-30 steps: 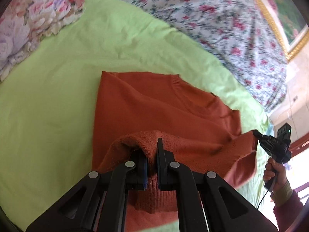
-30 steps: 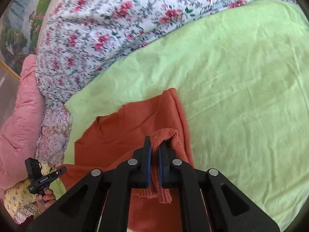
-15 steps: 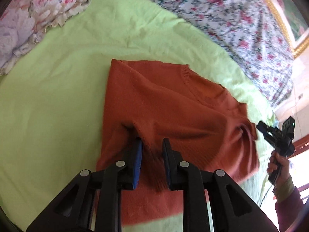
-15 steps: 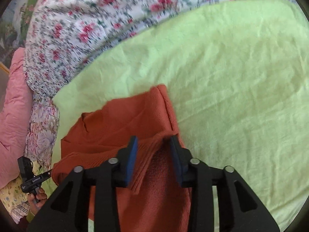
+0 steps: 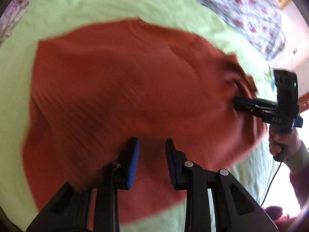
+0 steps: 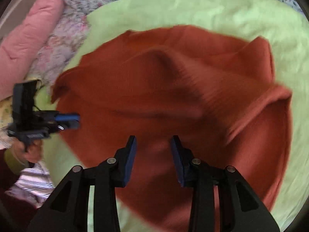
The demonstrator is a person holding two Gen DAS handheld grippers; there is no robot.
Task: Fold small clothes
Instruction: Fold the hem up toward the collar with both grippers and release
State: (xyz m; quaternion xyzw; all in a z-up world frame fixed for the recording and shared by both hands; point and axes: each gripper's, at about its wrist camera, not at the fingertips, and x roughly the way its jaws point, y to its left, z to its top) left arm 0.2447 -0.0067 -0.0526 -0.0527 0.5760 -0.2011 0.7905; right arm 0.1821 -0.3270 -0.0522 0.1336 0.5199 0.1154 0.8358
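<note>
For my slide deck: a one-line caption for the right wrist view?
Open right hand-held gripper above a rust-orange knit sweater on a lime-green sheet.

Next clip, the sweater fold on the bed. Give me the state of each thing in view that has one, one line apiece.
orange sweater: lying on the green sheet, folded over itself, rumpled, held by neither gripper.
left gripper: jaws opening, over the sweater, nothing pinched between the pads.
right gripper: jaws apart, over the sweater, nothing pinched.
green sheet: spread under the sweater, lightly creased.
pink quilt: bunched at the sheet's edge.
</note>
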